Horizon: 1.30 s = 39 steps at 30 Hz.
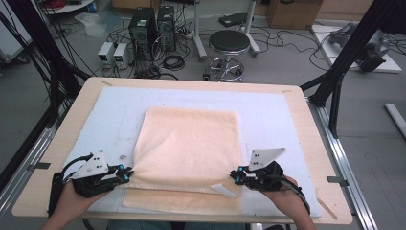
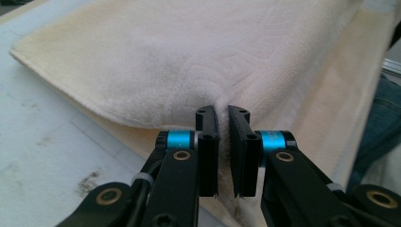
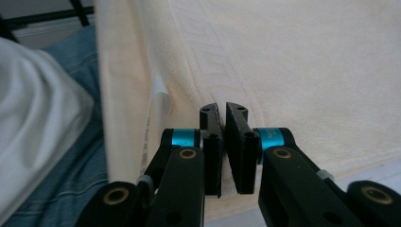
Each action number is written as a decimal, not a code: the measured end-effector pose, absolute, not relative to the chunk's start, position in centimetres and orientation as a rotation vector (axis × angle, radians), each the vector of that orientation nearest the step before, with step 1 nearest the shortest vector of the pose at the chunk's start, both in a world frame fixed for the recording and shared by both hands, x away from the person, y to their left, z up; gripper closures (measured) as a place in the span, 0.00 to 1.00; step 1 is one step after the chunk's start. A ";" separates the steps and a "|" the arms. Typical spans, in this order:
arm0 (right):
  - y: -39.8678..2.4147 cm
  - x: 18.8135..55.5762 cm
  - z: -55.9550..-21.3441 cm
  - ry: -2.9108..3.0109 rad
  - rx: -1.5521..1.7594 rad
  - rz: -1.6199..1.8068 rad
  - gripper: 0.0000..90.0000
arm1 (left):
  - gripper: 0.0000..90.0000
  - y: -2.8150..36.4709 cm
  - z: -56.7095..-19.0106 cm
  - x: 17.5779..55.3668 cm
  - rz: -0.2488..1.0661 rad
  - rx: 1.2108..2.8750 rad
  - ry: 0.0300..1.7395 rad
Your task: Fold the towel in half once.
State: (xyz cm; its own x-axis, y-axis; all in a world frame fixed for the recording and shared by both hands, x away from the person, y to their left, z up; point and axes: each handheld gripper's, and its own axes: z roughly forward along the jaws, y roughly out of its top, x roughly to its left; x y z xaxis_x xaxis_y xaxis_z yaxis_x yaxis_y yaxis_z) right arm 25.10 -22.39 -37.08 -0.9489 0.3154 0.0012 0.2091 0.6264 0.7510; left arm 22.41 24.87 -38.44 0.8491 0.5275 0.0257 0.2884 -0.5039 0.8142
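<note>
One cream towel (image 1: 189, 148) lies on the table (image 1: 306, 120), on a pale blue mat (image 1: 268, 115) that covers most of the tabletop. Two hand-held grippers work on it, one at each near corner.

Nearest the person, the left hand (image 1: 72, 201) comes in from the bottom edge, left of the towel, and holds the left gripper (image 1: 127, 175) roughly level, pointing right toward the towel's near left corner. In the left gripper view its jaws are clenched on a pinch of the towel's edge (image 2: 222, 101), with the cloth puckering into the narrow gap between them. The right hand (image 1: 287, 194) mirrors it to the right of the towel, holding the right gripper (image 1: 234, 176) level and pointing left at the near right corner. In the right gripper view those jaws are likewise clamped on the towel's hem (image 3: 222, 106). A single white label (image 1: 225, 190) hangs from the towel just beside the right gripper.

The towel's near edge is raised off a lower layer of the same cloth, which stays flat at the table's near edge; the rest of the towel lies flat toward the middle of the table.

Beyond the table's far edge, on the floor, stand one black round stool (image 1: 229, 45) and two dark computer towers (image 1: 143, 28), among loose cables.
</note>
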 end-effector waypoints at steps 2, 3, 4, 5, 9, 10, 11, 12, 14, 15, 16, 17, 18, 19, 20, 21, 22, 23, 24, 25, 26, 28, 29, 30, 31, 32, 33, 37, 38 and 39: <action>-22.5 24.7 -37.4 2.751 0.440 1.213 0.83 | 0.81 25.0 -38.9 22.0 0.316 2.133 0.589; -22.6 24.7 -37.6 2.756 0.447 1.221 0.78 | 0.75 25.0 -39.2 22.0 0.295 2.129 0.603; -22.7 24.7 -37.9 2.761 0.468 1.217 0.77 | 0.70 25.0 -39.5 22.0 0.290 2.137 0.608; -22.7 24.8 -38.2 2.763 0.474 1.215 0.77 | 0.70 25.0 -39.8 22.1 0.287 2.141 0.606; -22.2 25.2 -39.5 2.771 0.480 1.217 0.75 | 0.67 24.3 -40.8 22.8 0.285 2.170 0.602; -21.9 25.5 -39.9 2.771 0.486 1.201 0.74 | 0.67 24.1 -41.0 23.0 0.289 2.179 0.599; -21.8 25.7 -40.1 2.770 0.484 1.194 0.74 | 0.66 23.9 -41.2 23.3 0.290 2.183 0.596; -21.6 26.0 -40.4 2.773 0.493 1.183 0.73 | 0.66 23.8 -41.4 23.5 0.288 2.188 0.589; -21.4 26.4 -40.8 2.767 0.491 1.168 0.72 | 0.65 23.5 -41.7 23.8 0.289 2.192 0.585; -21.3 26.6 -41.0 2.766 0.504 1.174 0.72 | 0.64 23.4 -41.9 24.0 0.295 2.194 0.581; -21.3 26.9 -41.1 2.762 0.518 1.175 0.71 | 0.63 23.2 -42.0 24.3 0.299 2.196 0.581; -21.2 27.1 -41.2 2.753 0.530 1.176 0.71 | 0.62 23.1 -42.1 24.5 0.305 2.196 0.591; -21.1 27.4 -41.3 2.745 0.535 1.179 0.70 | 0.59 23.0 -42.2 24.8 0.310 2.191 0.602; -21.1 27.6 -41.4 2.740 0.556 1.176 0.70 | 0.57 23.0 -42.2 25.2 0.310 2.192 0.612; -21.0 28.0 -41.5 2.735 0.563 1.182 0.69 | 0.56 22.9 -42.1 25.5 0.318 2.187 0.622; -21.0 28.4 -41.6 2.733 0.573 1.186 0.68 | 0.54 22.8 -42.1 25.7 0.323 2.179 0.634; -20.9 28.7 -41.7 2.724 0.590 1.186 0.67 | 0.50 22.8 -42.0 26.0 0.324 2.175 0.642; -20.9 28.9 -41.8 2.720 0.601 1.189 0.65 | 0.48 22.7 -42.0 26.3 0.314 2.164 0.648; -20.8 29.2 -41.8 2.713 0.612 1.187 0.63 | 0.47 22.7 -42.0 26.5 0.315 2.161 0.651; -20.8 29.5 -41.9 2.708 0.619 1.173 0.62 | 0.47 22.6 -42.0 26.8 0.315 2.158 0.649; -20.7 29.8 -41.9 2.700 0.630 1.174 0.62 | 0.47 22.5 -42.0 27.1 0.315 2.156 0.648; -20.6 30.5 -42.1 2.705 0.641 1.176 0.63 | 0.49 22.2 -42.2 27.5 0.328 2.168 0.649; -20.4 30.7 -42.2 2.709 0.649 1.169 0.64 | 0.50 22.1 -42.3 27.7 0.326 2.168 0.656; -20.4 30.8 -42.3 2.714 0.651 1.162 0.65 | 0.50 22.1 -42.4 27.9 0.323 2.183 0.654; -20.3 31.0 -42.5 2.724 0.648 1.157 0.65 | 0.50 22.0 -42.6 27.9 0.321 2.182 0.660; -20.3 31.0 -42.6 2.738 0.663 1.141 0.65 | 0.49 22.0 -42.8 28.1 0.320 2.191 0.659; -20.2 31.0 -42.8 2.746 0.660 1.126 0.64 | 0.49 22.0 -42.9 28.1 0.311 2.191 0.667; -20.1 30.4 -43.2 2.747 0.664 1.103 0.61 | 0.48 22.2 -43.5 28.0 0.301 2.205 0.690; -20.1 30.3 -43.2 2.745 0.658 1.099 0.61 | 0.47 22.4 -43.6 27.9 0.298 2.212 0.691; -20.1 30.2 -43.2 2.744 0.648 1.095 0.61 | 0.47 22.5 -43.7 27.9 0.297 2.214 0.689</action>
State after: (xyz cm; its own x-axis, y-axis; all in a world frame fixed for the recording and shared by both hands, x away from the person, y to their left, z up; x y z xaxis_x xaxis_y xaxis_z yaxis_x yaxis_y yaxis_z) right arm 30.17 -20.15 -43.24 -0.9015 0.4301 0.0485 0.3453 0.6472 0.6797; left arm 27.87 22.47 -43.66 0.8256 0.5641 -0.0085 0.3811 -0.5466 0.7457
